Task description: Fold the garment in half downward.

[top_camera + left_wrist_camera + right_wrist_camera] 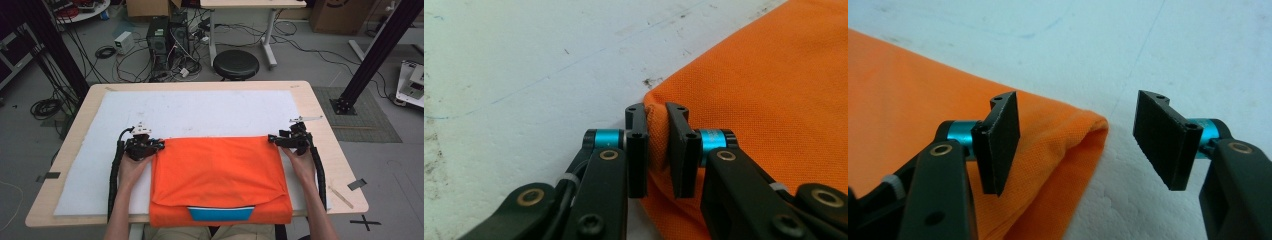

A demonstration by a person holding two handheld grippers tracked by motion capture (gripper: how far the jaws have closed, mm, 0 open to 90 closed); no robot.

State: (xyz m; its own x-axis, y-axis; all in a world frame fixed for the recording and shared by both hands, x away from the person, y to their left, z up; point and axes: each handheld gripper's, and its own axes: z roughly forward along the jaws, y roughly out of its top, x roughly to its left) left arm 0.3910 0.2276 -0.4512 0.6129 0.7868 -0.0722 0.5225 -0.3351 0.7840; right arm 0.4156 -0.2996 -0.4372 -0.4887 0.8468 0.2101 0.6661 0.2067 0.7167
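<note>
An orange garment [220, 175] lies folded on the white foam mat [200, 107], and a blue part [221, 214] shows at its near edge. My left gripper [157, 146] is at the garment's far left corner. In the left gripper view its jaws [656, 114] are shut on a pinch of the orange fabric [774, 90]. My right gripper [275, 140] is at the far right corner. In the right gripper view it [1078, 102] stands open, with the folded corner of the orange fabric [908, 90] lying between the jaws and apart from the right pad.
The mat covers most of a wooden table [327, 150]. A strip of black tape [356, 184] and a thin stick [341, 196] lie near the table's right corner. Beyond the far edge are a black stool [236, 64], computer towers [167, 37] and floor cables.
</note>
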